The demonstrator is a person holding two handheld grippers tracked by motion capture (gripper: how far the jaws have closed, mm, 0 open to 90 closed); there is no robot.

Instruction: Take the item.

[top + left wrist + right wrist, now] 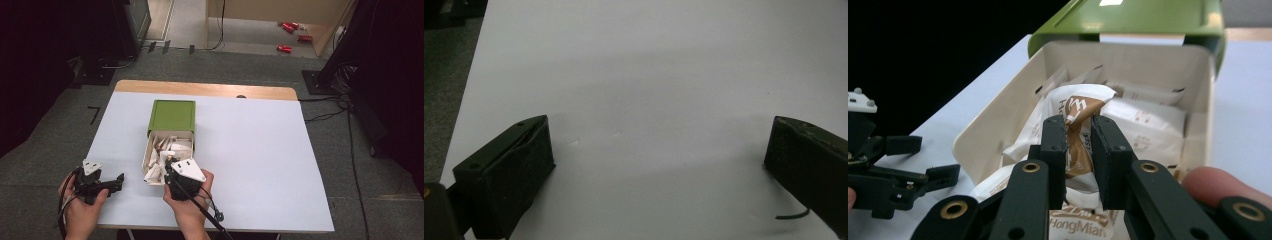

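A green box (172, 115) stands mid-table with its cream drawer (146, 152) pulled toward me, full of several white and brown sachets. My right gripper (167, 165) sits at the drawer's near end. In the right gripper view its jaws (1080, 135) are shut on a crumpled white and brown sachet (1079, 106), raised a little above the others in the drawer (993, 120). My left gripper (119, 181) rests near the table's front left edge, left of the drawer. Its jaws (656, 165) stand wide apart over bare table, and it also appears open in the right gripper view (935, 159).
The pale table top (250, 150) has free room to the right of the box and behind it. Its front edge lies just under my hands. On the floor beyond are several red cans (290, 30) and cables (325, 117).
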